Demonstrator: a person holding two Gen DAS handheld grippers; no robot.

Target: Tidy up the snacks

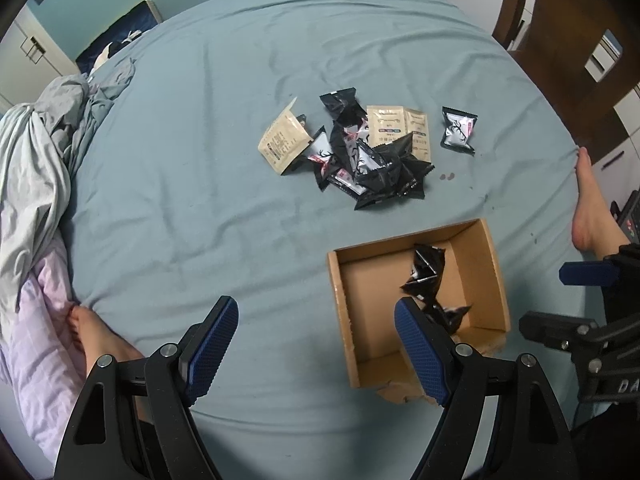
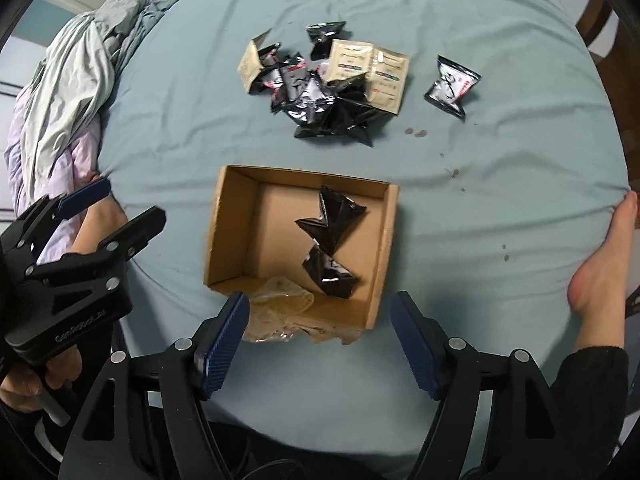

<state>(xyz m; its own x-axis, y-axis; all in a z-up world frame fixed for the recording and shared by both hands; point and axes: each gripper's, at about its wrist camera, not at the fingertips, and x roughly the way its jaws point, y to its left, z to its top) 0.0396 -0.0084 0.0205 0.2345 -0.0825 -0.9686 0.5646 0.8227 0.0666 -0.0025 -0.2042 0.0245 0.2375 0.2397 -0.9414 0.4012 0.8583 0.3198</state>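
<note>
A pile of black and beige snack packets (image 1: pixel 360 152) lies mid-bed; it also shows in the right wrist view (image 2: pixel 320 80). One black packet (image 1: pixel 458 130) (image 2: pixel 452 86) lies apart to the pile's right. An open cardboard box (image 1: pixel 340 292) (image 2: pixel 224 216) sits nearer me and holds two black packets (image 1: pixel 428 276) (image 2: pixel 330 240). My left gripper (image 1: pixel 316 340) is open and empty, its right finger over the box's near left side. My right gripper (image 2: pixel 320 332) is open and empty, just short of the box's near edge. The left gripper also shows at the left of the right wrist view (image 2: pixel 108 216).
A teal sheet (image 1: pixel 180 180) covers the bed. Crumpled grey and pink bedding (image 1: pixel 44 184) is heaped at the left. Bare feet rest at the left (image 1: pixel 96 340) and right (image 1: pixel 588 208) edges. A wooden chair (image 1: pixel 560 40) stands at the far right.
</note>
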